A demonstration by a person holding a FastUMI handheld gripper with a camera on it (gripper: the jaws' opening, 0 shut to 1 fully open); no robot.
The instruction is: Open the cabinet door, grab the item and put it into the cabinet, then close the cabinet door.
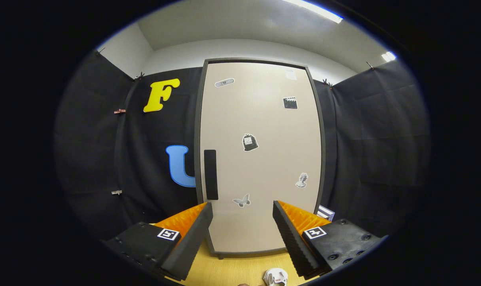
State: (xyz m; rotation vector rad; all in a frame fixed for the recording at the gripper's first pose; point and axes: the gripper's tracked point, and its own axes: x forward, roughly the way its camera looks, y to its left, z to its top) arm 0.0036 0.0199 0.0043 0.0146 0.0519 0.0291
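Cabinet door, smooth, flat, stickered, beyond spread ridged tongs over wood-grain table.

— What is carrying everything in front of you?

— I am looking down at a yellowish wooden table; it is showing between my fingers and running on beyond them.

— And what is sitting on it?

— The pale cabinet is standing upright on it, door shut, just past my fingertips; a small white item is lying on the wood nearer me, between my fingers; a striped object is peeking out beside the cabinet's right foot.
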